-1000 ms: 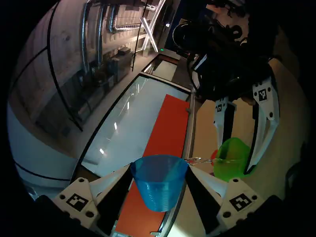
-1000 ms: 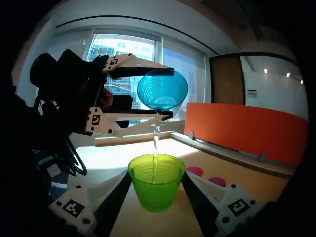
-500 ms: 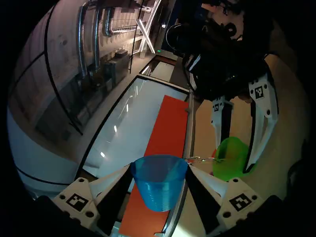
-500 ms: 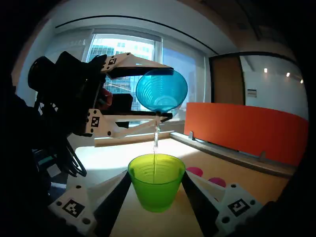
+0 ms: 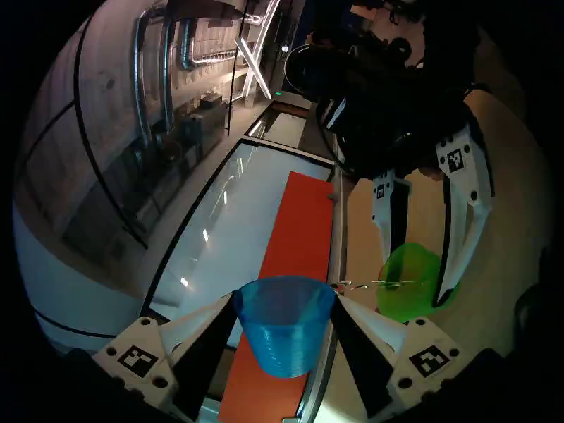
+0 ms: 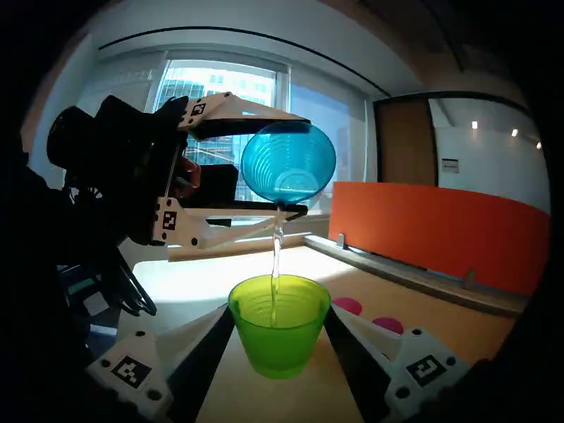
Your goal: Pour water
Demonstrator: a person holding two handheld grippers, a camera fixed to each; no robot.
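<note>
2 translucent plastic cups are seen. The green cup (image 6: 279, 324) is kept upright, with its mouth open to the top. The blue cup (image 6: 287, 162) is tipped onto its side directly above the green cup, with its ribbed inside turned toward the right gripper view. A thin stream of water (image 6: 275, 257) is let down from its lower rim into the green cup.

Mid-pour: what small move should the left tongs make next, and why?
Probably tip the blue cup a little further with the left tongs: it lies almost sideways, only a thin stream falls from its rim into the green cup in the right tongs, landing well inside.
</note>
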